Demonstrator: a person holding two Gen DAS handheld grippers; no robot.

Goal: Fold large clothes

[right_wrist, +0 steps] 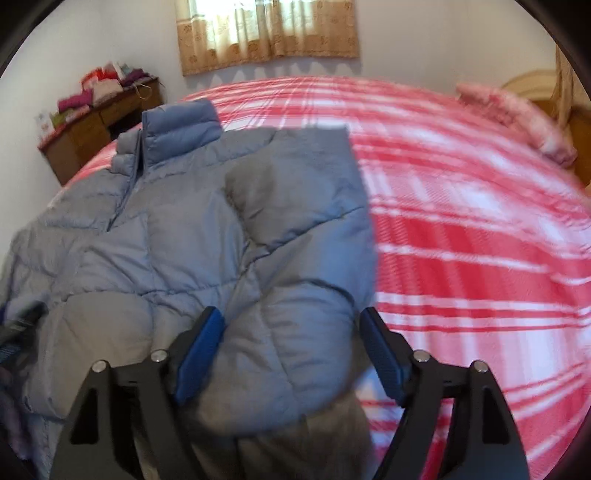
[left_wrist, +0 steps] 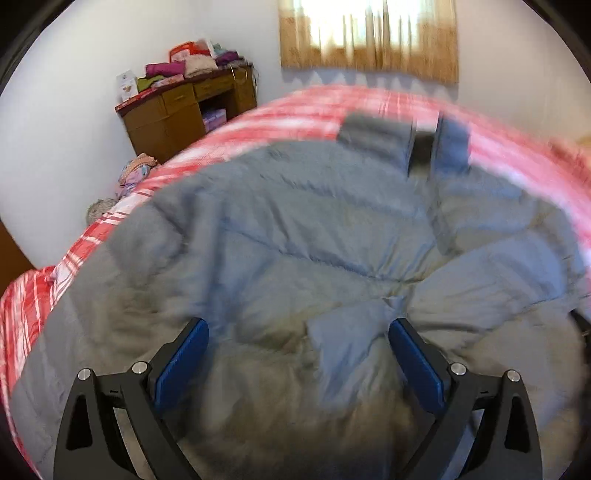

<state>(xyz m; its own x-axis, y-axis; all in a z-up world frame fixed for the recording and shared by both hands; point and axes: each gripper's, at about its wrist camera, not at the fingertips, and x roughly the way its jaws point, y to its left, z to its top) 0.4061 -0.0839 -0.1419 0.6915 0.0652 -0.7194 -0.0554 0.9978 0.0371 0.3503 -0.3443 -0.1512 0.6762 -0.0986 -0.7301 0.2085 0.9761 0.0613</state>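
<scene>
Across the whole room a bed [right_wrist: 480, 229] with a red-and-white plaid cover takes up most of the floor, reaching to the far wall under a tan curtain [right_wrist: 269, 33] lit by the window. At the far left a brown wooden desk [left_wrist: 177, 110] stands against the wall, heaped with folded fabrics and boxes; a pink pillow [right_wrist: 517, 118] lies at the bed's far right by a headboard. On the left part of the bed lies the blue-grey puffer jacket [right_wrist: 177, 236], quilted, collar standing at the far end, with one sleeve folded across the chest. Nothing lies on top of it. The right gripper [right_wrist: 291, 343] hangs over the jacket's near right edge, its blue pads apart with the padded fabric bulging between them, loose rather than pinched. The left gripper [left_wrist: 299, 354] hovers above the jacket's near part, fingers wide apart and holding nothing; this view is blurred.
</scene>
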